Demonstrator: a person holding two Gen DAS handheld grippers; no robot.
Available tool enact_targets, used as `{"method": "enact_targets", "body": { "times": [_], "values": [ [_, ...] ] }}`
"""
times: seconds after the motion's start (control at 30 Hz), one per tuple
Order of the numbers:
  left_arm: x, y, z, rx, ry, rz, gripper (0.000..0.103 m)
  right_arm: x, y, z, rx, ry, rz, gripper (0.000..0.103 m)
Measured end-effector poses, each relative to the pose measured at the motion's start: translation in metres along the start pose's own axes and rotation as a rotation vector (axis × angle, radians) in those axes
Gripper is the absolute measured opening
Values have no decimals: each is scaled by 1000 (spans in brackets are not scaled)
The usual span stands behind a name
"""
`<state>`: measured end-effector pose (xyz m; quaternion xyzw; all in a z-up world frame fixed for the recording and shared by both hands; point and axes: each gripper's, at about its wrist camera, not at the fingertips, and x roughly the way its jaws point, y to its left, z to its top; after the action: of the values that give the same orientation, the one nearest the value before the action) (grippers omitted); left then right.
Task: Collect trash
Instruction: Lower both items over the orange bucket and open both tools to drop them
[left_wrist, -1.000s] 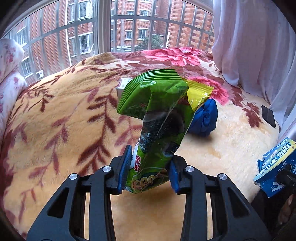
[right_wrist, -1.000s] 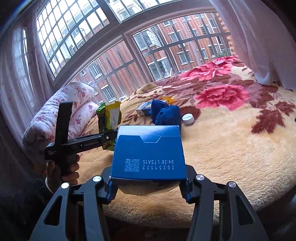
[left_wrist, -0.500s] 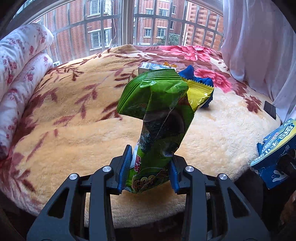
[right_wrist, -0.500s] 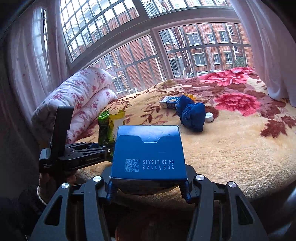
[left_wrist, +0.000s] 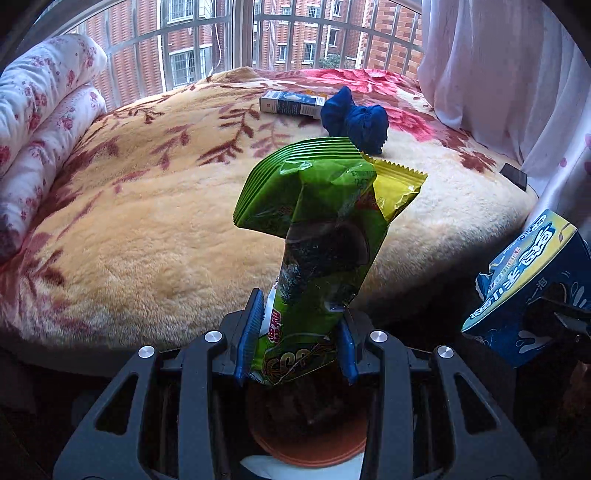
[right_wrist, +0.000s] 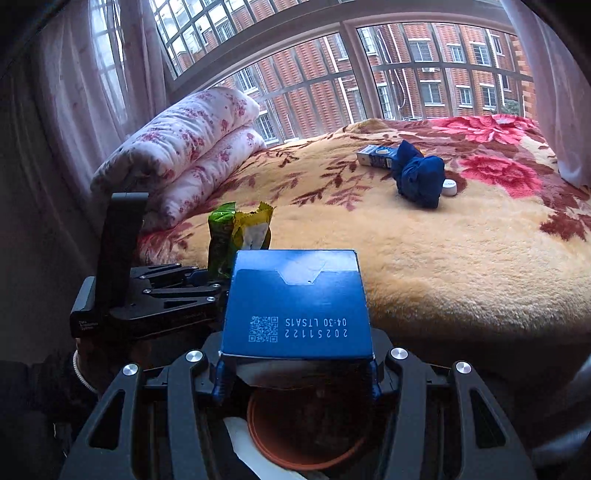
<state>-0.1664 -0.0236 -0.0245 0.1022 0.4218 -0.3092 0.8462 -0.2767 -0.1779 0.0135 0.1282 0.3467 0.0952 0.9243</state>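
My left gripper (left_wrist: 295, 343) is shut on a green and yellow snack wrapper (left_wrist: 321, 236), held upright off the bed's edge, above a round brown bin (left_wrist: 310, 439). The wrapper and left gripper also show in the right wrist view (right_wrist: 236, 236). My right gripper (right_wrist: 295, 373) is shut on a blue carton (right_wrist: 295, 306), also above the brown bin (right_wrist: 306, 432). That carton shows at the right in the left wrist view (left_wrist: 528, 288).
On the floral blanket (left_wrist: 147, 221) lie a small blue and white box (left_wrist: 291, 105), a crumpled blue cloth (left_wrist: 354, 122) and a white cap (right_wrist: 449, 187). A rolled floral quilt (right_wrist: 184, 155) lies at the left by the window. A dark phone-like object (left_wrist: 514, 176) lies near the curtain.
Both grippers have pulled back from the bed with their loads. The bed's edge and the brown bin below have come into view.
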Motion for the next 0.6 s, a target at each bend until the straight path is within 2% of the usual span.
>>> {"method": "enact_targets", "body": {
  "times": [0.27, 0.43, 0.6],
  "values": [
    [14, 0, -50, 18, 131, -24, 36, 14, 6, -34, -38, 137, -10, 52],
    [40, 6, -75, 11, 246, -35, 36, 34, 6, -49, -51, 215, -4, 52],
    [73, 7, -90, 28, 328, -9, 36, 61, 1, -61, -63, 295, -28, 52]
  ]
}}
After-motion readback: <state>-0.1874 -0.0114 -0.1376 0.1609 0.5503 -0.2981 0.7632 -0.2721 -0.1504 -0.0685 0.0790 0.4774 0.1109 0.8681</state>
